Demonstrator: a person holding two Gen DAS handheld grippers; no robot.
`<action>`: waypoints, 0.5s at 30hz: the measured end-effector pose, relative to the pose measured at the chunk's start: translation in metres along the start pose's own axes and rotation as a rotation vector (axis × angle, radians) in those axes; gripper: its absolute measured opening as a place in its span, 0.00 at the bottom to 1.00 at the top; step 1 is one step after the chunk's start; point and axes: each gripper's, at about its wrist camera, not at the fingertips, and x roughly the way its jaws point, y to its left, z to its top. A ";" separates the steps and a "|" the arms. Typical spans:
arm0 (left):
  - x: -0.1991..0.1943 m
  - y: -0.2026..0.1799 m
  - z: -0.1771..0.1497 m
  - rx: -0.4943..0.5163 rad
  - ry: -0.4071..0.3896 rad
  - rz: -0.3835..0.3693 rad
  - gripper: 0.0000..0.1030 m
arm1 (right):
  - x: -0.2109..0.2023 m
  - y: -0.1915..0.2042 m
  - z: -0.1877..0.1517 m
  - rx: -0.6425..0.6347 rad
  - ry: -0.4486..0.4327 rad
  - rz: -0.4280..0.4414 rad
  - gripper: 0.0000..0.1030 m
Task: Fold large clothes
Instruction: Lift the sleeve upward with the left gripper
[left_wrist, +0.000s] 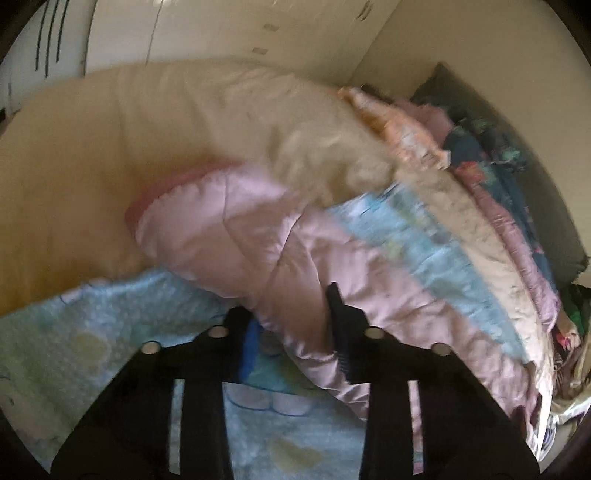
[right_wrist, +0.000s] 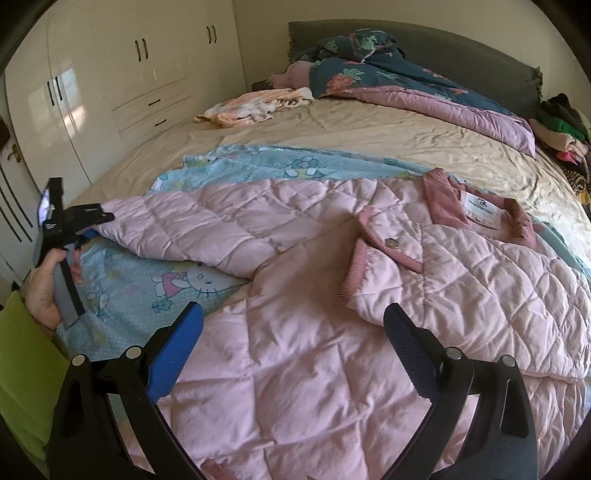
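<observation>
A pink quilted jacket (right_wrist: 314, 302) lies front-up on a bed, collar at the far right, on a light-blue Hello Kitty sheet (right_wrist: 147, 280). Its left sleeve (right_wrist: 177, 229) stretches out to the left. My left gripper (right_wrist: 88, 221) is shut on that sleeve's cuff end; in the blurred left wrist view the sleeve (left_wrist: 236, 236) runs between its fingers (left_wrist: 295, 325). The right sleeve is folded across the chest with its ribbed cuff (right_wrist: 360, 273) showing. My right gripper (right_wrist: 293, 332) is open and empty just above the jacket's lower body.
A beige bedsheet (right_wrist: 369, 129) covers the bed. A dark floral duvet (right_wrist: 388, 81) and a peach garment (right_wrist: 255, 105) lie near the headboard. A heap of clothes (right_wrist: 561, 129) sits at the right edge. White wardrobes (right_wrist: 110, 74) line the left wall.
</observation>
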 end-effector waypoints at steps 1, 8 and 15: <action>-0.013 -0.007 0.003 0.018 -0.029 -0.023 0.15 | -0.002 -0.001 0.000 0.005 -0.003 0.000 0.94; -0.090 -0.075 0.012 0.179 -0.155 -0.163 0.12 | -0.025 -0.014 -0.002 0.047 -0.041 0.008 0.94; -0.158 -0.147 -0.007 0.323 -0.220 -0.293 0.11 | -0.067 -0.031 -0.008 0.078 -0.102 -0.014 0.94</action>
